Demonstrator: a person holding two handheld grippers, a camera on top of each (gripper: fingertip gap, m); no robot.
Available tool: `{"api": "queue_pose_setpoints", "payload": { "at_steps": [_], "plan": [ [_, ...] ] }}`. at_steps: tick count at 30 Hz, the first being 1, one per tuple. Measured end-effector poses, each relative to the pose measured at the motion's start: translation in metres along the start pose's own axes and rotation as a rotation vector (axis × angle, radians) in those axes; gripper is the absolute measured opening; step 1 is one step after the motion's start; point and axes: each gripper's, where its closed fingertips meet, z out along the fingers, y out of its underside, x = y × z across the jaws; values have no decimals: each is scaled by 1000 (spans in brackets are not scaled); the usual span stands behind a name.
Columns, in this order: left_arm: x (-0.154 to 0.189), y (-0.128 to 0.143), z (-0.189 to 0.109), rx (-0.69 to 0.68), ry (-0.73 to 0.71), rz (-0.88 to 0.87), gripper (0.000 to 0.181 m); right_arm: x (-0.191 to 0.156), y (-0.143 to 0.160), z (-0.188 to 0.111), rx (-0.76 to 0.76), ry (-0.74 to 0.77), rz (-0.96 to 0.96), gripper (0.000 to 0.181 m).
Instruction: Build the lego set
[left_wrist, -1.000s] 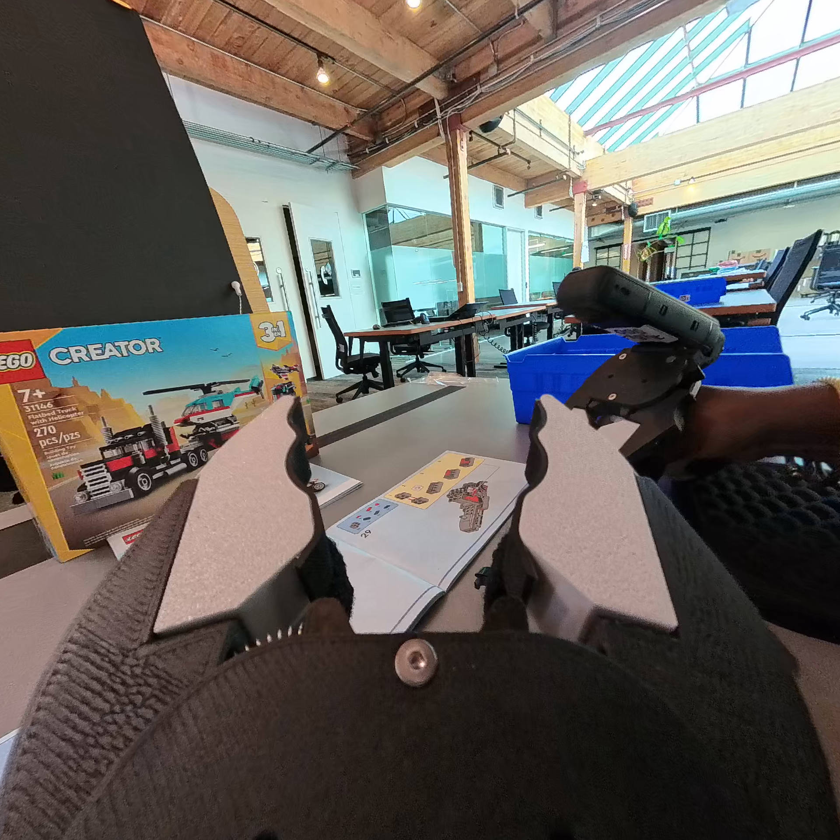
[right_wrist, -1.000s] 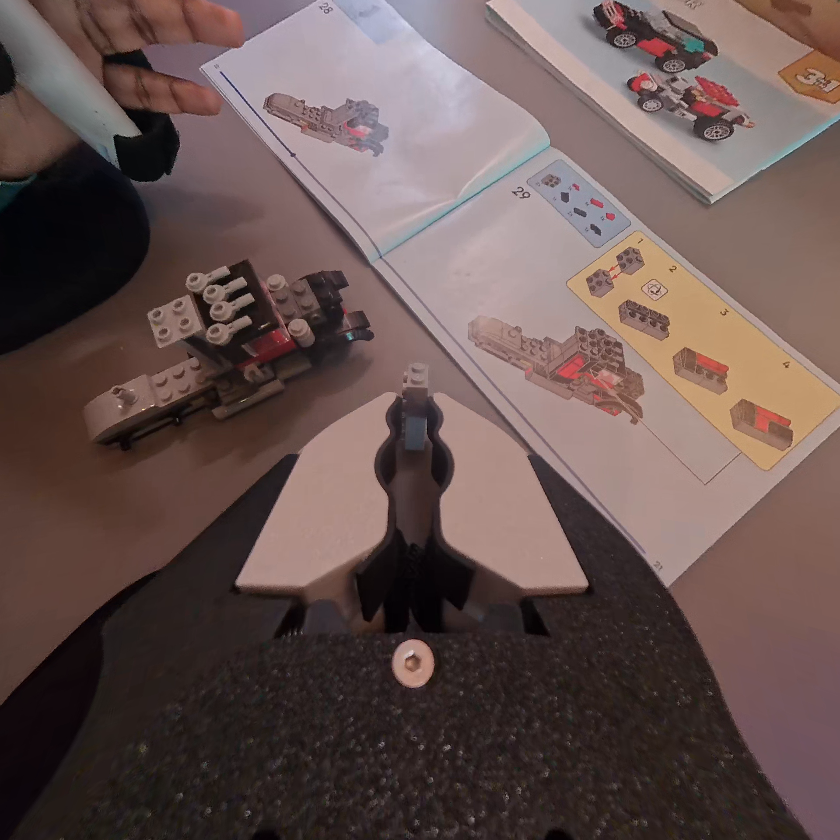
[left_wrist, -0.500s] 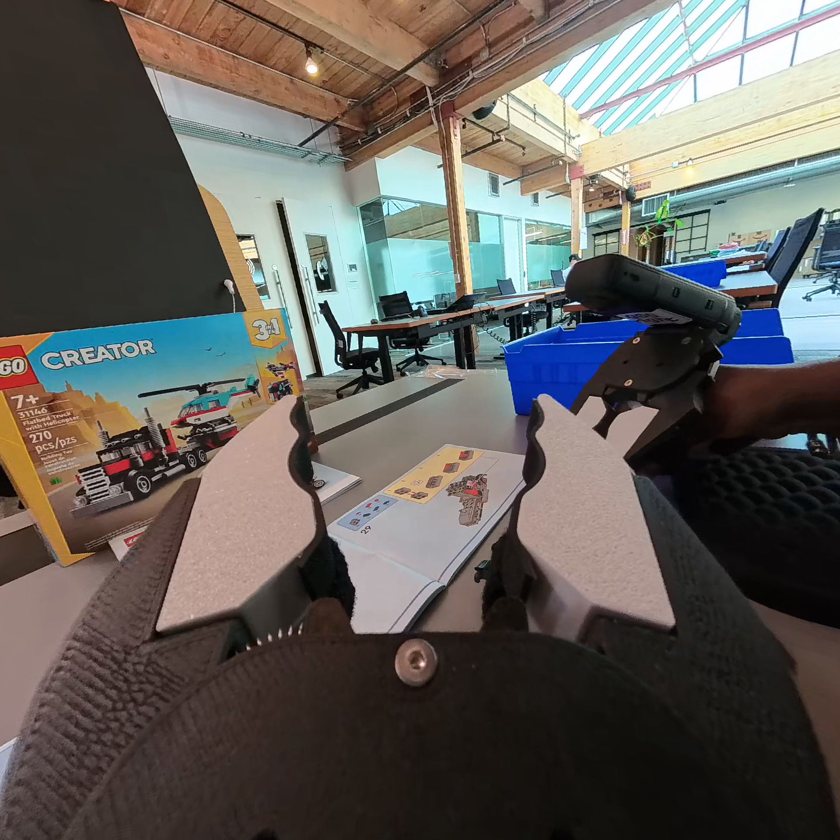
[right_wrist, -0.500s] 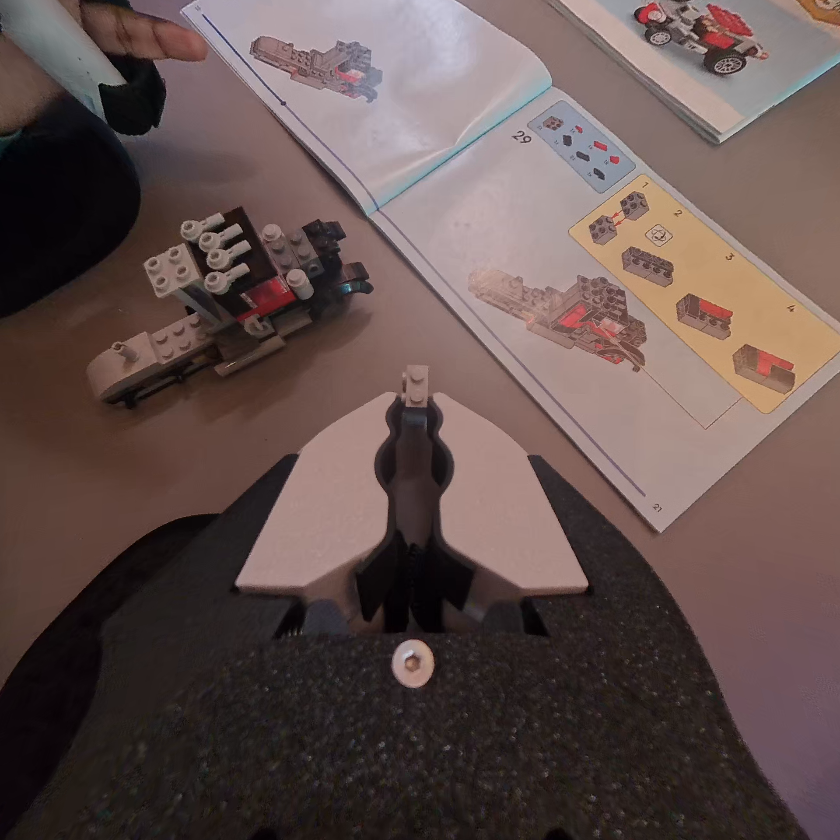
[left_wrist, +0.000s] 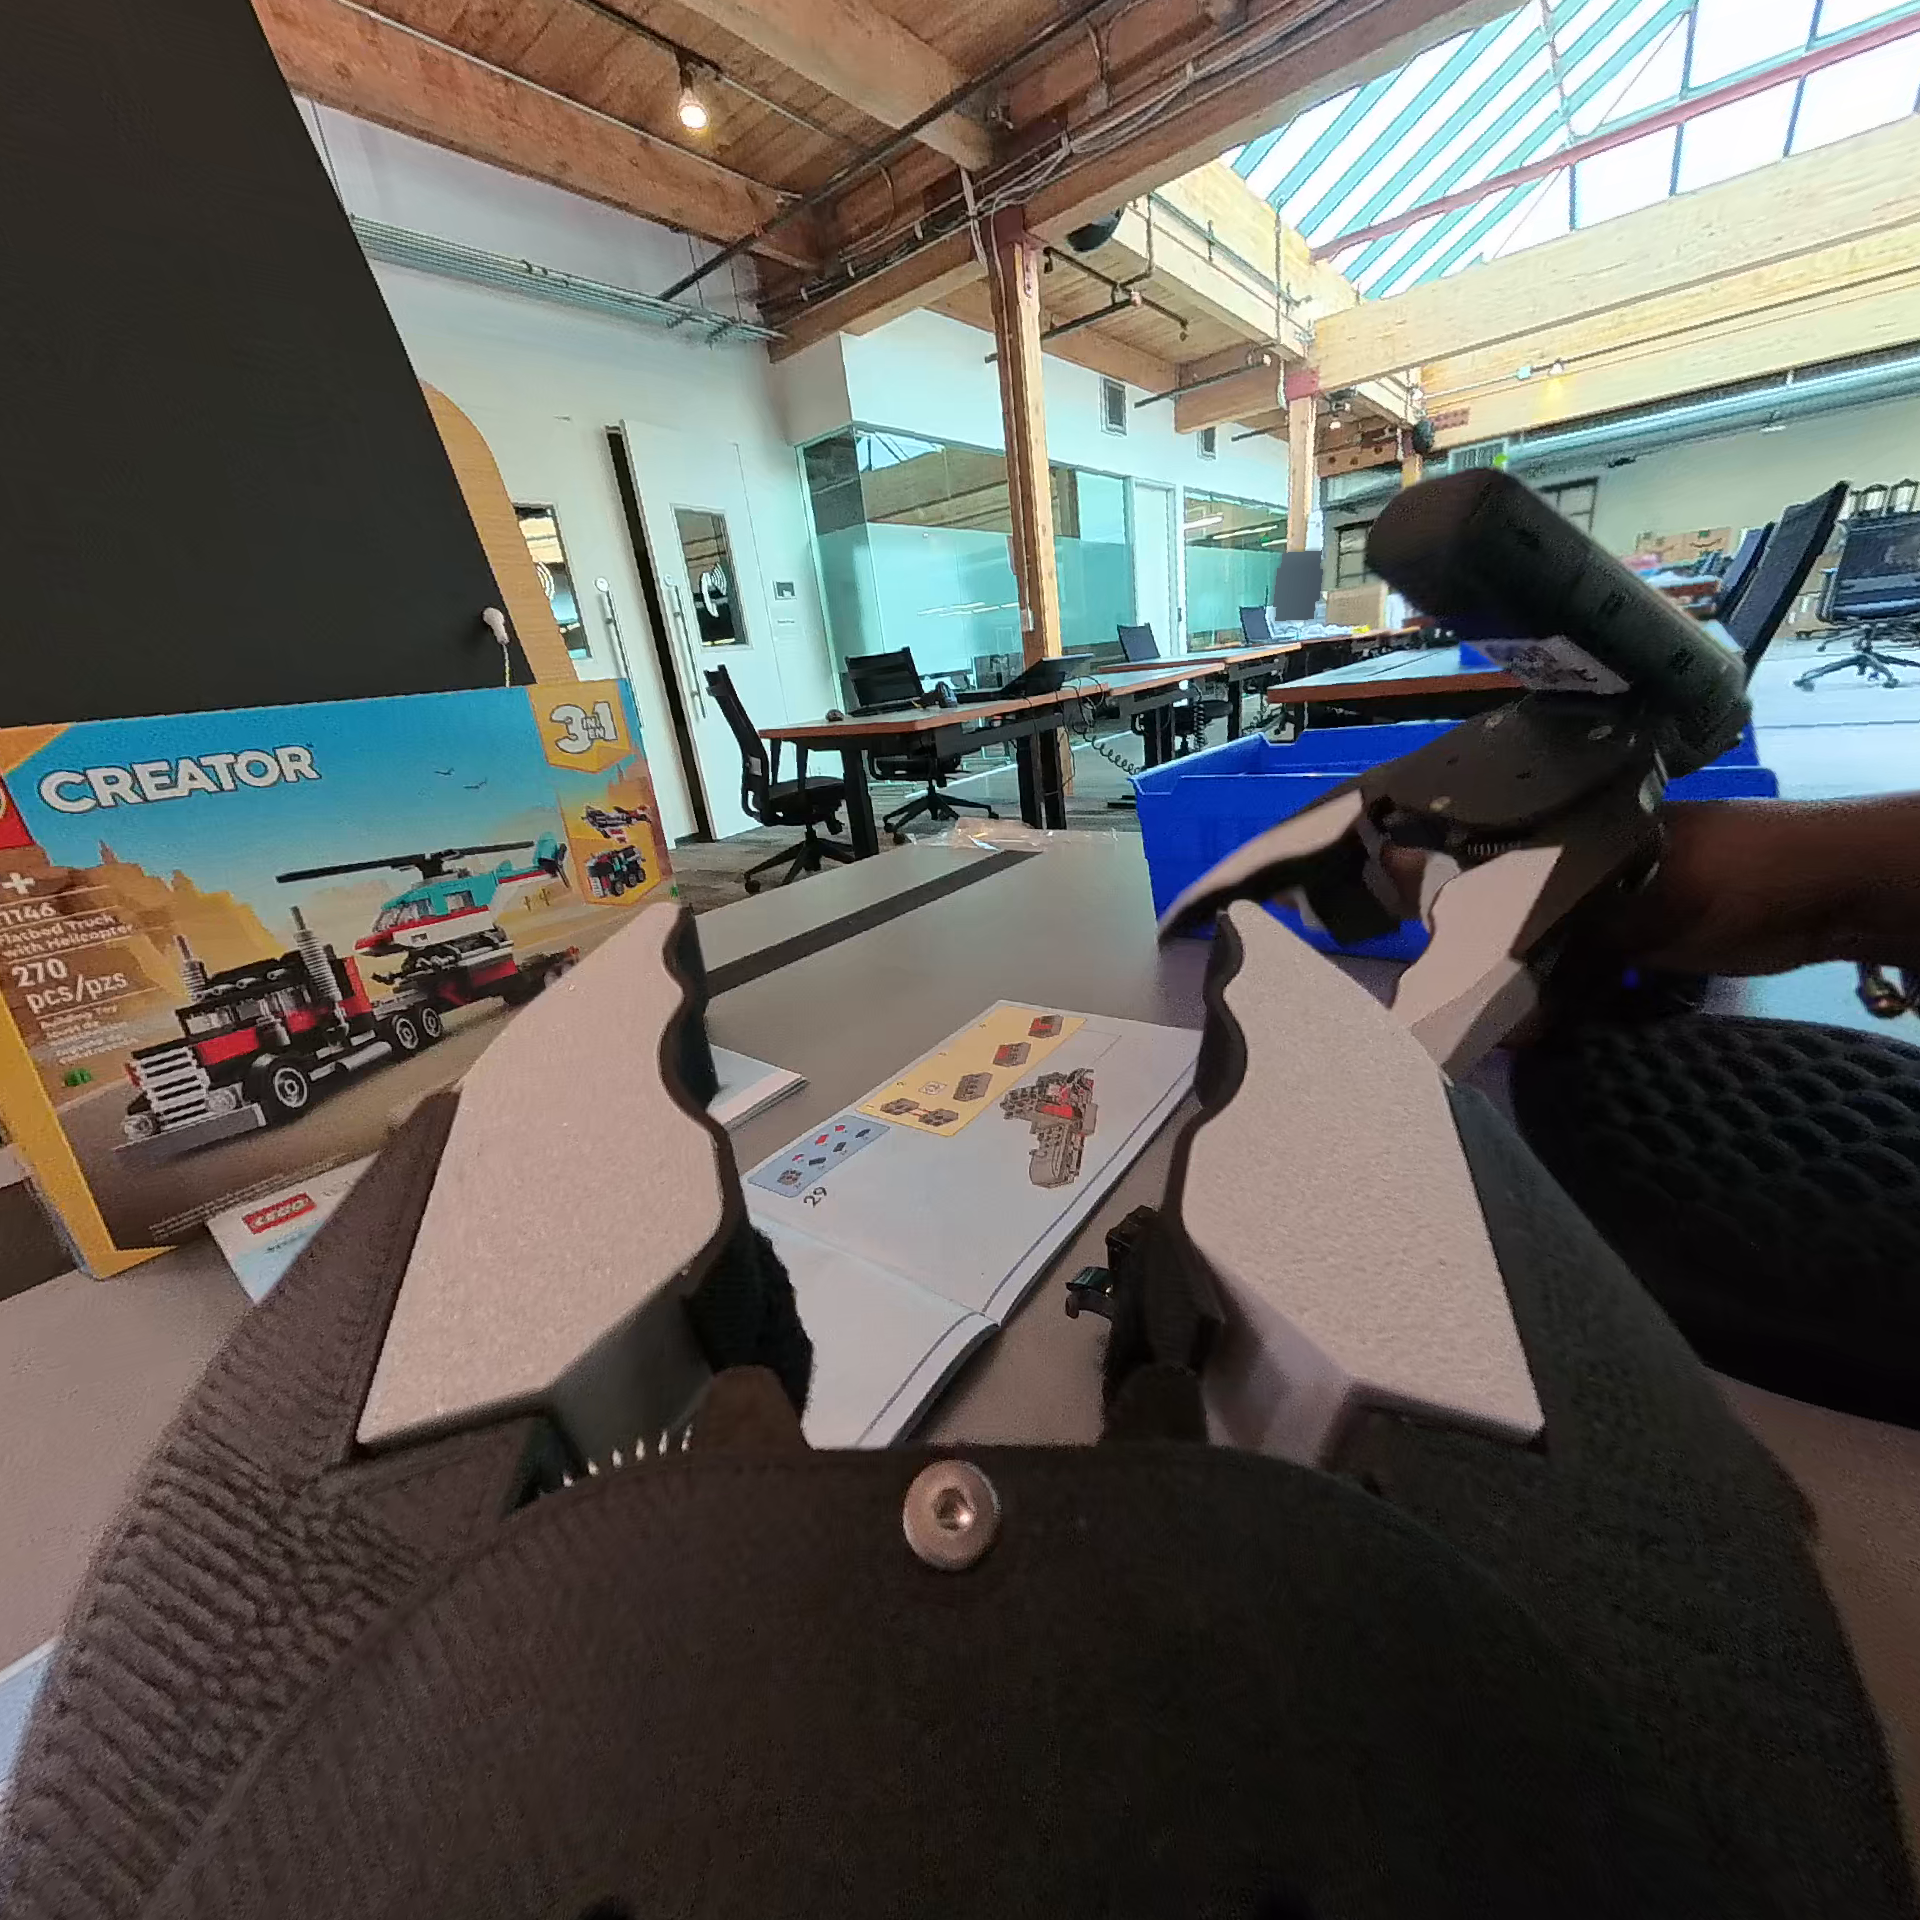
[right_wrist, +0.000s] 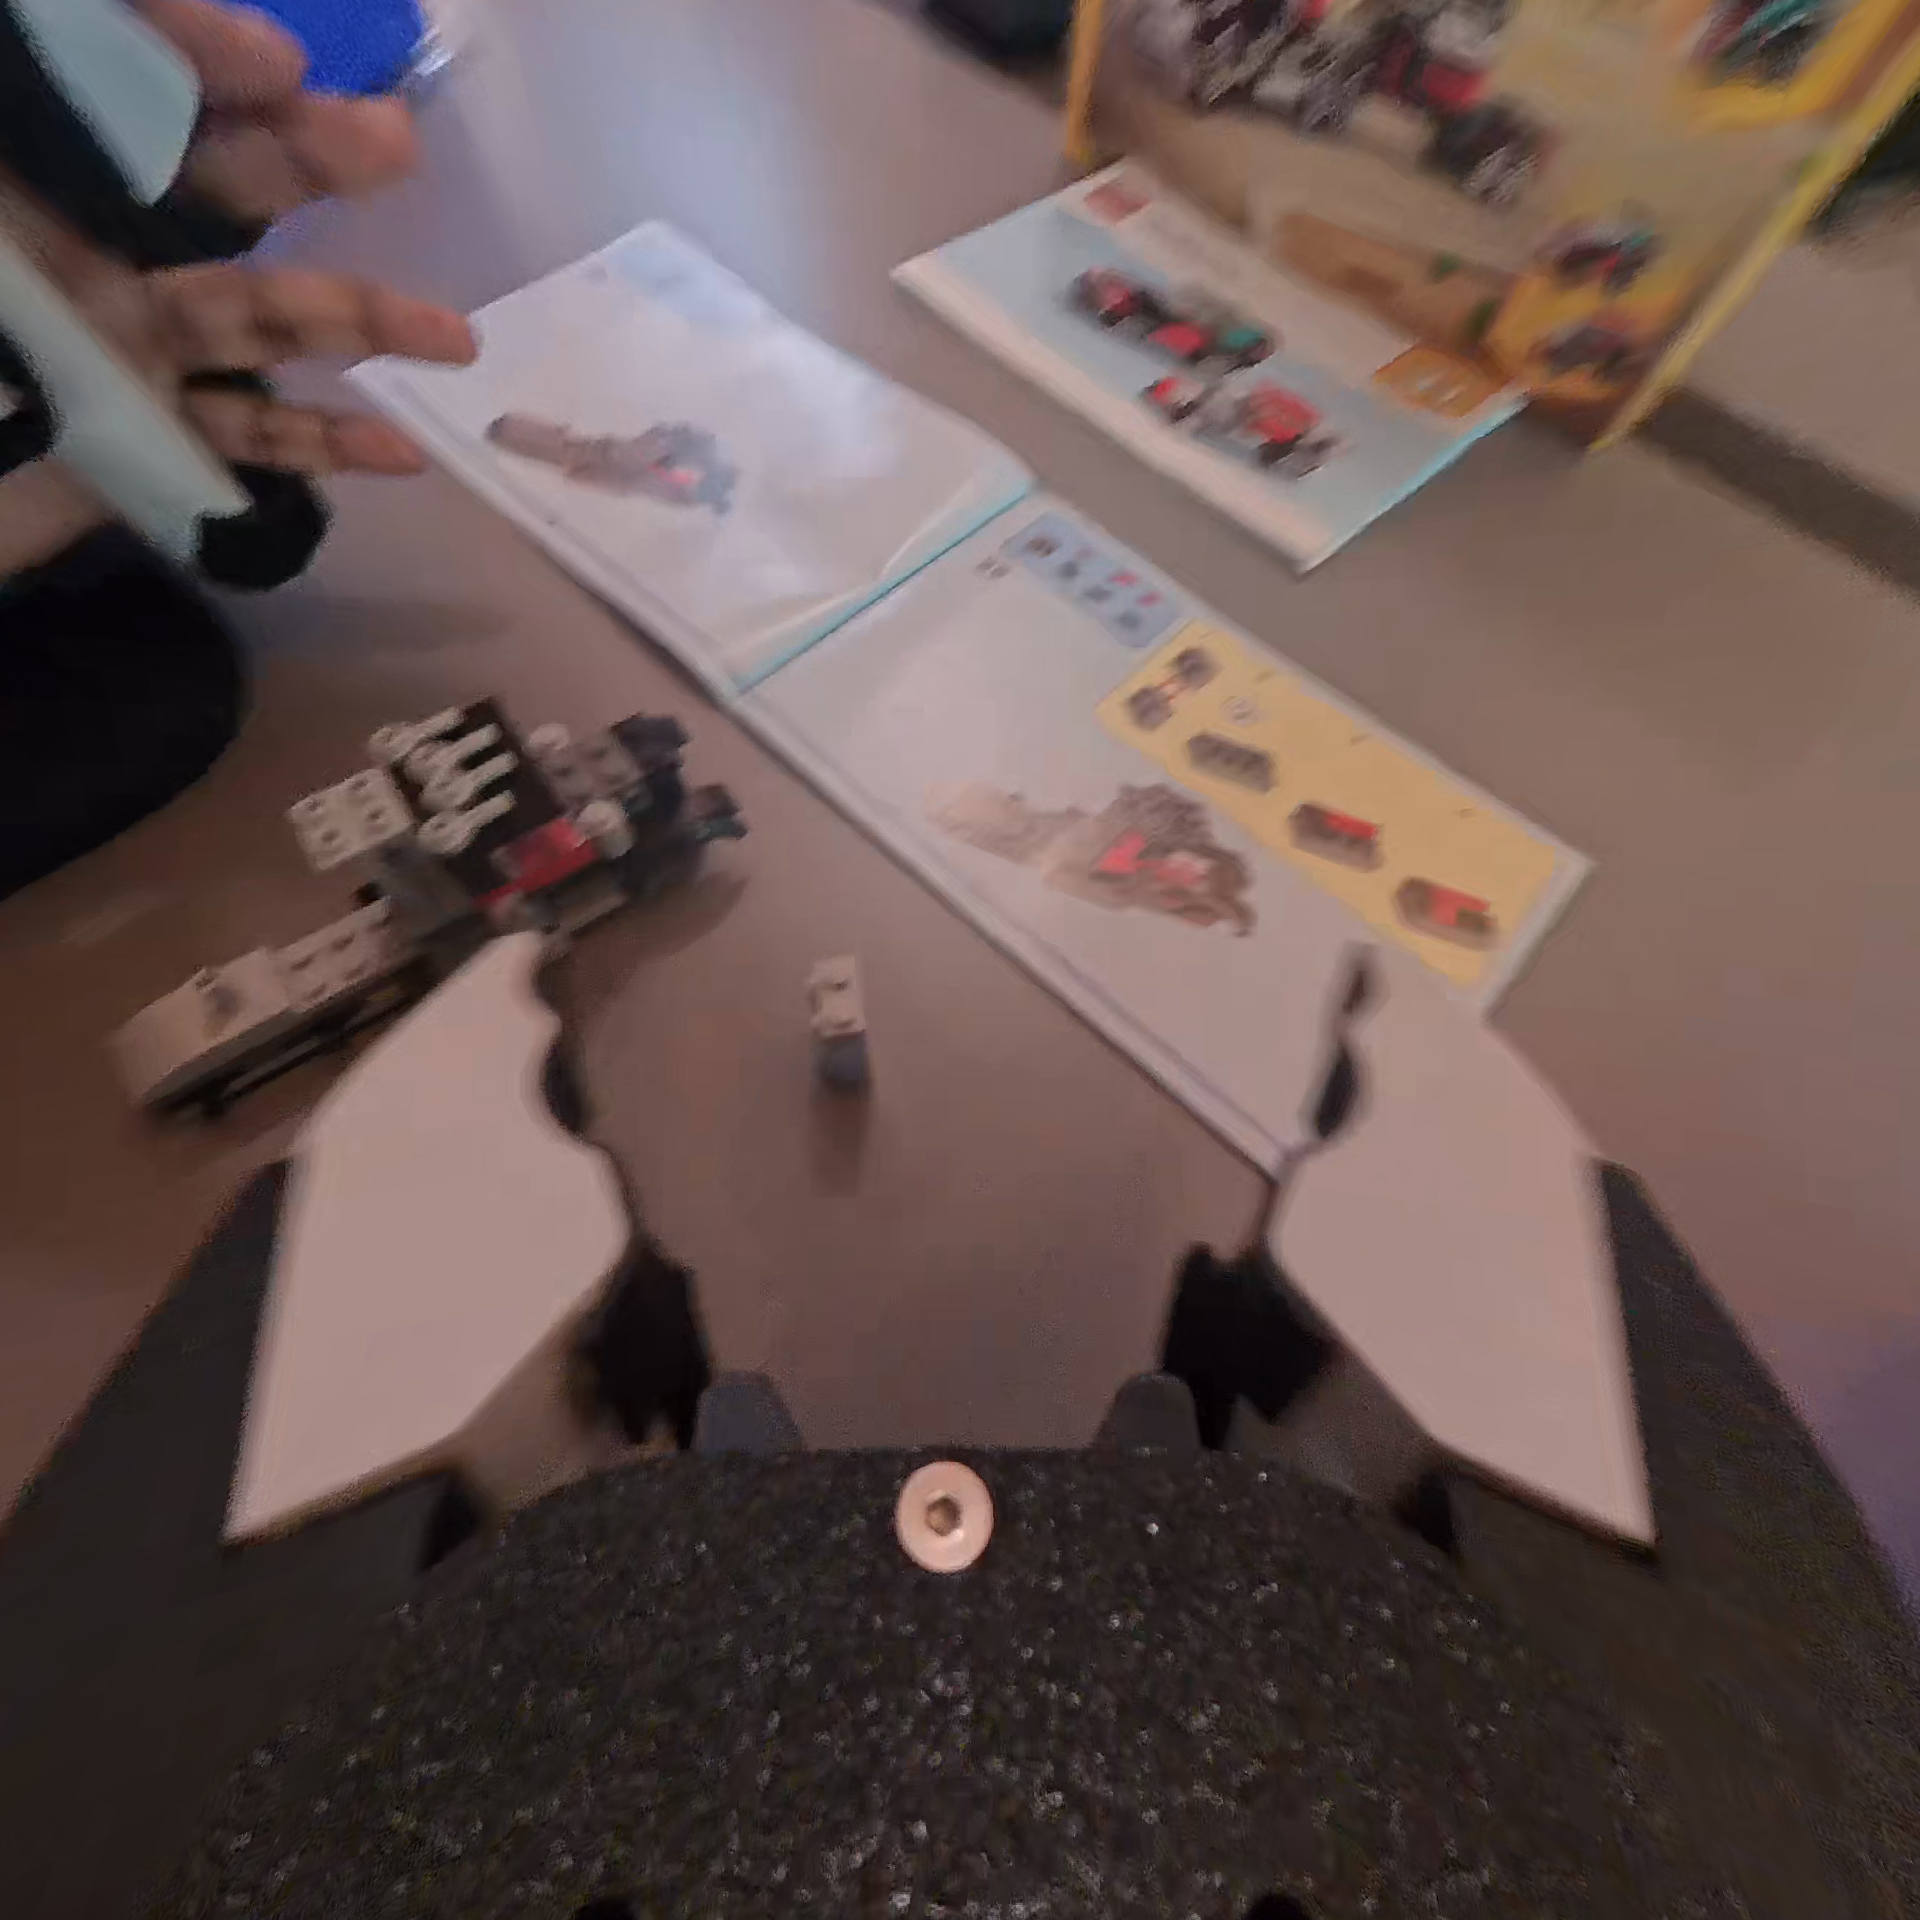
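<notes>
Blue bin (left_wrist: 1226, 821) behind the wide-apart right gripper (left_wrist: 1309, 914); contents hidden.

An open booklet (right_wrist: 852, 623) lies on the table (right_wrist: 727, 1195). Left of it sits the half-built model (right_wrist: 488, 831); just before it, a small brick piece (right_wrist: 836, 1023). Behind it lies a second booklet (right_wrist: 1205, 353), then the standing box (right_wrist: 1455, 135).

The right hand-held gripper (right_wrist: 940, 997) hangs wide apart above the tabletop (right_wrist: 1714, 727); a small grey brick piece (right_wrist: 837, 1016) sits between its fingers, beside the half-built truck (right_wrist: 447, 842) and open booklet (right_wrist: 935, 665).
</notes>
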Motion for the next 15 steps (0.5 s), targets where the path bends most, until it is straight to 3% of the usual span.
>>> {"api": "queue_pose_setpoints", "payload": {
  "at_steps": [1, 7, 11, 15],
  "plan": [
    [0, 1, 0, -9, 4, -5, 92, 7, -4, -2, 16, 52, -19, 148],
    [1, 3, 1, -13, 4, 4, 92, 28, -40, -26, 114, 172, -192, 148],
    [1, 0, 1, -1, 4, 4, 92, 32, -30, -42, -129, 100, -83, 148],
    [1, -1, 0, 1, 1, 9, 92, 22, -4, -63, -423, -22, -188, 149]
  ]
}}
